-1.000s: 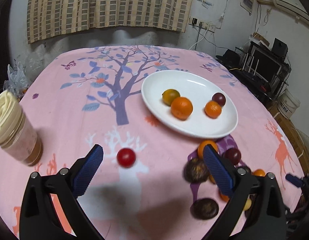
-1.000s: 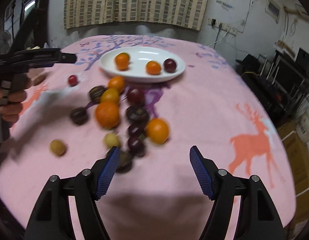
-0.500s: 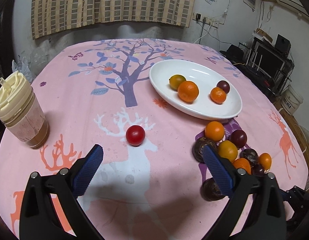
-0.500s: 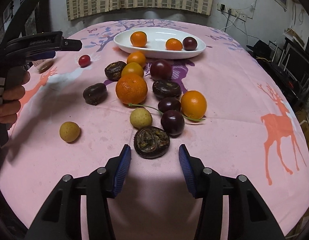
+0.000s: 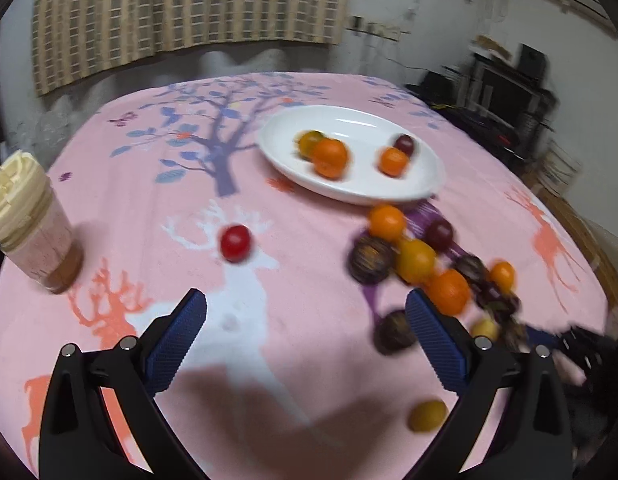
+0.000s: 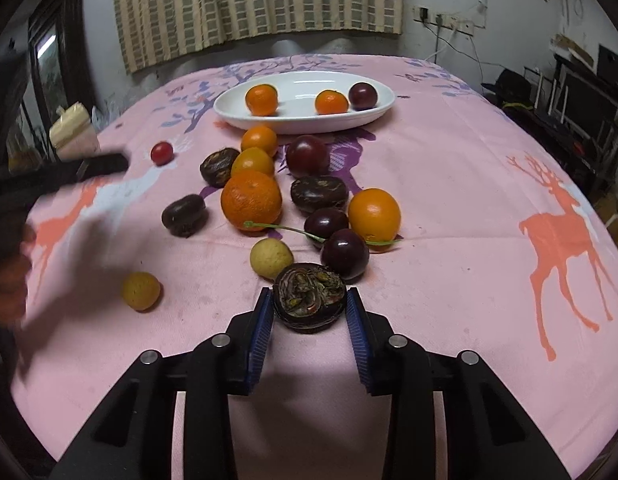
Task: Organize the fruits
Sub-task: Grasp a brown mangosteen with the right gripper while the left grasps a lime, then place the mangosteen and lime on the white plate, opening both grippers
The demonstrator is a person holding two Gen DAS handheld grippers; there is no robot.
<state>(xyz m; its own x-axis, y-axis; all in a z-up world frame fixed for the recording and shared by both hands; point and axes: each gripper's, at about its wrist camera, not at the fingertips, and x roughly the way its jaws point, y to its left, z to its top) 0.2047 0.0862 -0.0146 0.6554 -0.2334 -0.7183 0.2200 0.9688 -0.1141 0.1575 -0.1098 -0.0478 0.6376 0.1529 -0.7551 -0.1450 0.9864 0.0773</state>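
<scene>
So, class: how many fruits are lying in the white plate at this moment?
4. In the white plate: a yellow-green fruit at far left, a large orange against it, a small orange to the right, a dark plum behind that.

My right tool (image 6: pixel 310 307) sits low at centre frame, angled downward, its blue jaws closing. My left tool (image 5: pixel 306 312) also points downward, jaws spread wide; my left hand (image 6: pixel 7 280) shows blurred at the left edge.
</scene>
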